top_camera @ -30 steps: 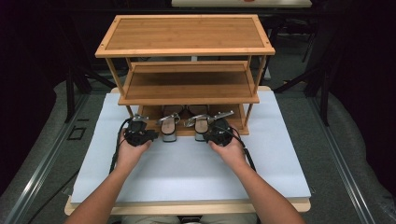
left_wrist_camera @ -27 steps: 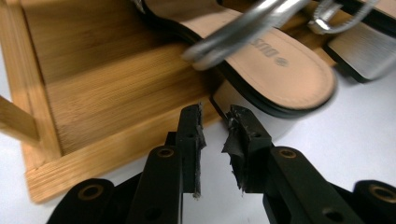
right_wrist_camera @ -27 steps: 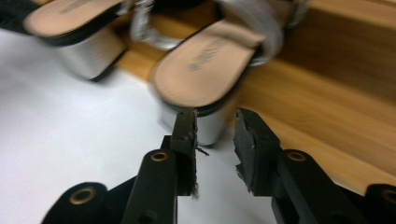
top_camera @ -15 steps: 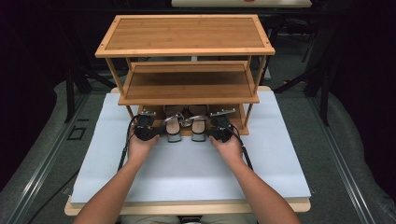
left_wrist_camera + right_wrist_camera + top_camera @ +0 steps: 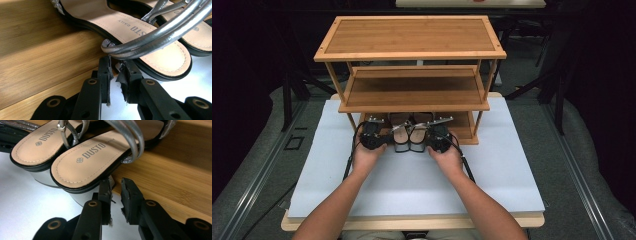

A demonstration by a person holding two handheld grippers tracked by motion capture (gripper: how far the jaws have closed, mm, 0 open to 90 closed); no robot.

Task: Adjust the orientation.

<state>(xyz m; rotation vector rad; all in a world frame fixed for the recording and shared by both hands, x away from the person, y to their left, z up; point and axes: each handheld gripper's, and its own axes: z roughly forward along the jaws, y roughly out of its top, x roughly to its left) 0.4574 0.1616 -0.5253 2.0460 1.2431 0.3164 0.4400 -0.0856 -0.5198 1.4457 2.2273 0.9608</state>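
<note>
The two sandals (image 5: 409,139) sit side by side at the front of the rack (image 5: 412,95), on its lowest shelf, with their heels sticking out past the front edge over the white mat (image 5: 412,180). That seems to be why the hands come in from each side: they nudge the pair deeper under the rack.

The left gripper (image 5: 373,136) is at the left of the sandals. In the left gripper view its jaws are nearly pinched together and grasp nothing; the tips touch or almost touch the grey strap (image 5: 160,32) of the left sandal (image 5: 140,37). They have just been closing with nothing between them.

The right gripper (image 5: 438,136) is at the right of the sandals. Its jaws are clenched with a small gap and hold nothing. They sit right by the edge of the right sandal (image 5: 95,162).

A second ago both grippers were a little farther out to the sides of the sandals. Now they are tucked in closer, right against the pair.
</note>
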